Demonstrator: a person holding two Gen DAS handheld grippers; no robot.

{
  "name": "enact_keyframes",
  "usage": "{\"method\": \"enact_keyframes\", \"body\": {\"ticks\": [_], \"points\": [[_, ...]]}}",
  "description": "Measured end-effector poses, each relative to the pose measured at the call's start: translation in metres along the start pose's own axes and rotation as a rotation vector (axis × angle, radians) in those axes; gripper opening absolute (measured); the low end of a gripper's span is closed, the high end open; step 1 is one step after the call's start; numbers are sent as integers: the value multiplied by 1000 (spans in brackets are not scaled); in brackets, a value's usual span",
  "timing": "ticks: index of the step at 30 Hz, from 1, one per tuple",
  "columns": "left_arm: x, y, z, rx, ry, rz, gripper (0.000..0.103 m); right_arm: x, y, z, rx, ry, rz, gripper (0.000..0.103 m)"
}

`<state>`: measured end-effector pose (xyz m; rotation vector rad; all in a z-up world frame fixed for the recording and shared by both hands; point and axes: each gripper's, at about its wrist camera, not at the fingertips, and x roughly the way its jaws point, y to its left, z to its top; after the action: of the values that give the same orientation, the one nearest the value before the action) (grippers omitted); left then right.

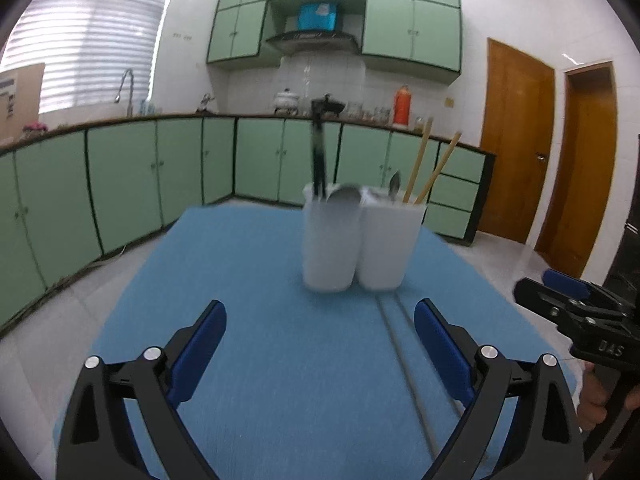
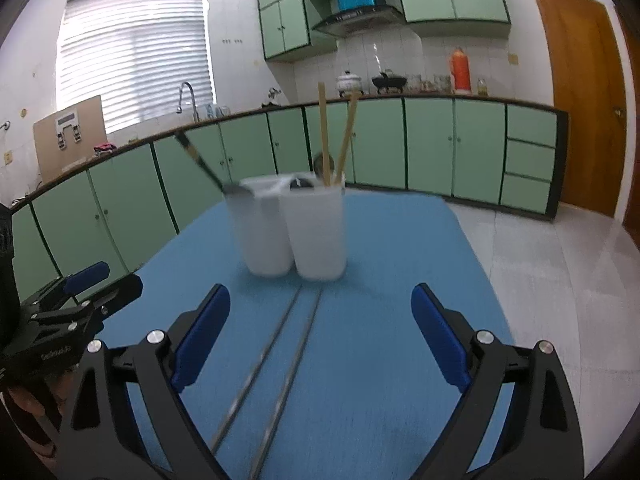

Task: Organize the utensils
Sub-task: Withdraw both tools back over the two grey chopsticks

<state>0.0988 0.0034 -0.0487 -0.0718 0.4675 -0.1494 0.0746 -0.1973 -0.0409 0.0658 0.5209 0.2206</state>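
A: Metal chopsticks (image 2: 276, 364) flat on blue counter (image 2: 400, 240), just in front of white holder (image 2: 296, 232); lying lengthwise toward it, probably for an easy pick-up.

B: And left of holder?

A: Left gripper (image 1: 320, 344), fingers apart, nothing between. Inside holder: black-handled ladle (image 2: 200, 160) leaning left, spoon (image 1: 394, 184), wooden chopsticks (image 2: 336, 136) upright, likely sorted by compartment.

B: Right of holder?

A: Right gripper (image 2: 320, 336), fingers spread wide over metal pair, empty too.
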Motion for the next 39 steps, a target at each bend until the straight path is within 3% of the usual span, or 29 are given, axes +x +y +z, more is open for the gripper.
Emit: {"method": "enact_keyframes", "body": {"ticks": [9, 18, 27, 39], "points": [[-15, 0, -45, 41, 53, 51, 93, -11, 10, -56, 11, 41, -61, 89], [-28, -4, -74, 76, 62, 74, 93, -18, 18, -82, 6, 25, -78, 88], [-34, -2, -89, 63, 62, 77, 93, -16, 31, -110, -50, 34, -93, 79], [-39, 2, -101, 58, 73, 80, 93, -16, 47, -125, -79, 1, -103, 50]]}}
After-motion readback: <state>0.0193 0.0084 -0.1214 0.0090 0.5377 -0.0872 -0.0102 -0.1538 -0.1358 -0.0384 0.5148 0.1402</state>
